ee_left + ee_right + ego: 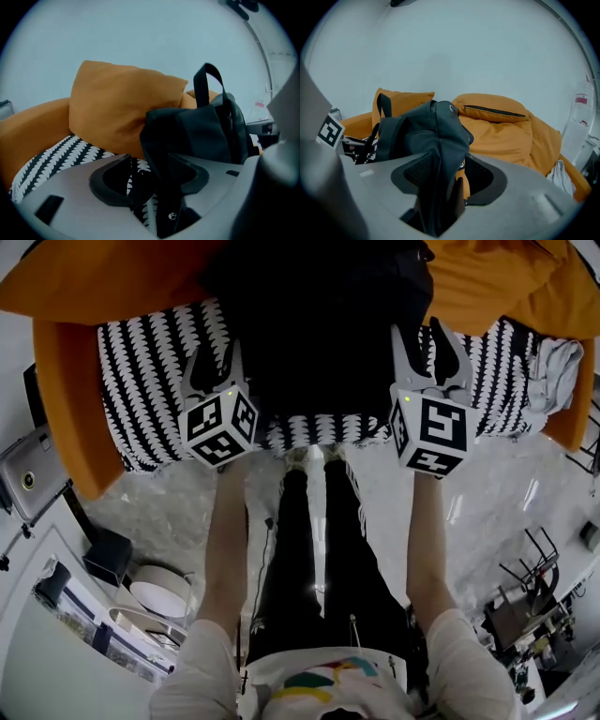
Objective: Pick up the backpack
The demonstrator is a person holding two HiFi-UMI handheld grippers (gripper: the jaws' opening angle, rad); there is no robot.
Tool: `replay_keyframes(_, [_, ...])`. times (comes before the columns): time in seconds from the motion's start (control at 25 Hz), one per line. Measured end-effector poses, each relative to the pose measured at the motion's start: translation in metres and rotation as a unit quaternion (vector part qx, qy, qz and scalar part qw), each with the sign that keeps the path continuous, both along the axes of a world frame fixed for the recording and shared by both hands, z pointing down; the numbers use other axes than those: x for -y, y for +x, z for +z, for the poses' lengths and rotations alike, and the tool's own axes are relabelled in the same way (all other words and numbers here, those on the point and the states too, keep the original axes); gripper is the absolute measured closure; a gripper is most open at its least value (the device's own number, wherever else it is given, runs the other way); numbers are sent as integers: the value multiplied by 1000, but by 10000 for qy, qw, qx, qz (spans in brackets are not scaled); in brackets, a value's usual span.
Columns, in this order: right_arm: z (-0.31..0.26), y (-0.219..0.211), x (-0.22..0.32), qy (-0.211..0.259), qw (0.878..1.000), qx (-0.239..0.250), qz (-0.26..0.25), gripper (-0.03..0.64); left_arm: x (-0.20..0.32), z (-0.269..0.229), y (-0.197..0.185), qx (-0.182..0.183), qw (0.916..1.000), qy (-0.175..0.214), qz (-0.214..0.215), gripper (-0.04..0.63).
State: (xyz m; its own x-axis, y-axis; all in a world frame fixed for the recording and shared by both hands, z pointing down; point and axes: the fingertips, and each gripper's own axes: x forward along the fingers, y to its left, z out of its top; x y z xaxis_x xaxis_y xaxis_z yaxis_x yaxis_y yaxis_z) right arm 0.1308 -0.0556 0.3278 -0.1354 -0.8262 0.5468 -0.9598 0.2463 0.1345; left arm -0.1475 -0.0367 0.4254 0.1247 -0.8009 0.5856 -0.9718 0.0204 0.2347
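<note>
The black backpack (319,324) sits upright on the black-and-white seat cushion (150,362) of the orange sofa (70,399). The left claw (151,176) gapes wide astride its left edge, the fabric loose between the jaws. The right claw (444,176) stands just as wide over its right edge, unclenched.

The backpack (319,334) is black and soft, slumped but upright on the black-and-white patterned seat (141,381) of an orange sofa (66,381), just in front of the orange cushions (117,103). Its top carry loop (206,77) stands up, and its fabric hangs in loose folds.
</note>
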Motion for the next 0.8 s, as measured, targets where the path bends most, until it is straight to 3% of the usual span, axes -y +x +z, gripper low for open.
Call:
replay_keyframes(0.16, [20,-6,2,-264,9996,29,-32,388,14,29,17,-160,9977,-496,427,356])
replay_keyframes(0.32, [24,3,4,-435,9990,-100,-38,362,28,38,48,264,9929,-801,836,345])
replay_keyframes(0.48, [23,-7,1,-527,9983,-223,-59,360,29,41,40,521,9890,-999,957,334])
replay_keyframes(0.8, [45,-6,14,-718,9971,-264,-36,360,36,65,44,587,9833,-1327,1100,330])
